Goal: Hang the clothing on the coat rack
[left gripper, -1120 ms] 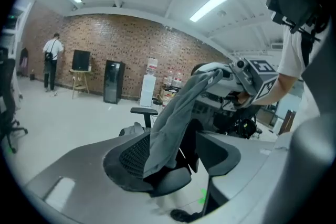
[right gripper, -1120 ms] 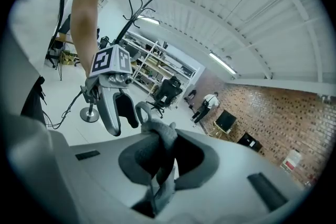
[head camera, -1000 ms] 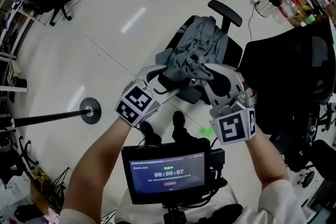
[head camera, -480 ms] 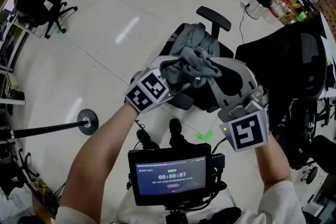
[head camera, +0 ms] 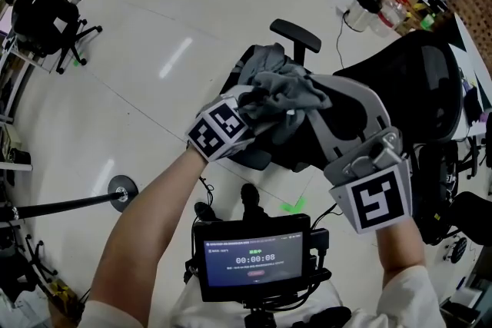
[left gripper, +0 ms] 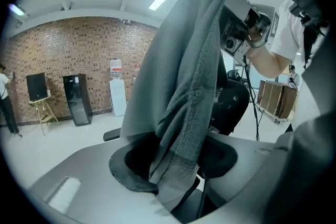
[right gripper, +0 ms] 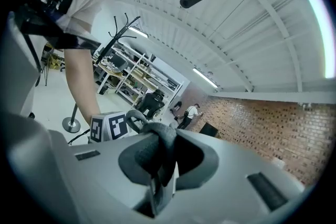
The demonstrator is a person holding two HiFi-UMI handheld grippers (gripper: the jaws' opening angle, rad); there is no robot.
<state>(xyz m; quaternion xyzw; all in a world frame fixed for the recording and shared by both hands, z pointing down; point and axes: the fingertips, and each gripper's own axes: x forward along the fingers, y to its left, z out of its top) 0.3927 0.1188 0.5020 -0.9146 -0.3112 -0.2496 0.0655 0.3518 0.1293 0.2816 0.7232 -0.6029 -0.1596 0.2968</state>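
I have both arms out in front of me over the black office chair [head camera: 296,33], with the grey garment [head camera: 280,88] lifted between the two claws. Its lower folds trail down to the chair seat.

My right claw [head camera: 314,88] is the higher one. The forearm comes up from the lower right and the claw lies close to level. Its jaws are nearly together and pinch a small roll of the garment [right gripper: 157,139] between the pads of the right claw [right gripper: 157,157].

From the left gripper view, the garment [left gripper: 184,76] hangs down from that grip as a long folded band. It drops straight into the throat of my left claw [left gripper: 178,165].

My left claw [head camera: 250,105] sits lower and to the left, tipped downward, with its marker cube [head camera: 219,130] turned up toward my head. The bare left forearm [head camera: 154,219] stretches up from the lower left. The left jaws have just been closing. They stand fairly wide, and a thick fold of fabric fills the gap and touches both pads.

The coat rack [head camera: 119,188] stands well apart on the floor to my left, and nothing hangs on its hooks [right gripper: 125,23].
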